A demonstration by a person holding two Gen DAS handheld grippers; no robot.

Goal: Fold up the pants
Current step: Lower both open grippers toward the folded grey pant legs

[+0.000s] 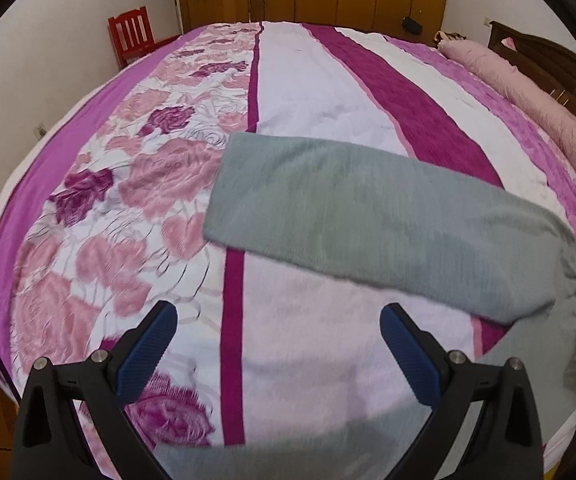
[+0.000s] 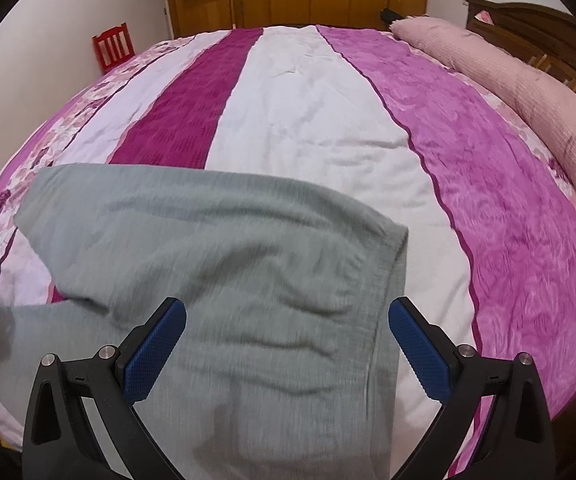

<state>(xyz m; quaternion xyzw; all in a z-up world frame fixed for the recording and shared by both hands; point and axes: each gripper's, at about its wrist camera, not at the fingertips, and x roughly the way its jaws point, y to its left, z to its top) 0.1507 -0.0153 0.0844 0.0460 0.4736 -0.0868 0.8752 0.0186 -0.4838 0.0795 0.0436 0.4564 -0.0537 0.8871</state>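
Grey pants [image 2: 216, 280] lie spread on the striped bedspread [image 2: 319, 112], legs splayed apart, and both the left gripper [image 1: 278, 348] and right gripper [image 2: 288, 344] hover wide open and empty, so best pinch one leg's hem cleanly.

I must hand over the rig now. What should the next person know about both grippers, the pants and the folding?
Left gripper: jaws open, holding nothing, above the bedspread, with one pant leg ahead of it.
Right gripper: jaws open, holding nothing, over the waist part of the pants.
Grey pants: spread on the bed, waist end to the right, two legs splayed apart to the left.
Done: pants laid out; no fold is visible yet.
Left: probably bring one leg onto the other, then fold along the length.
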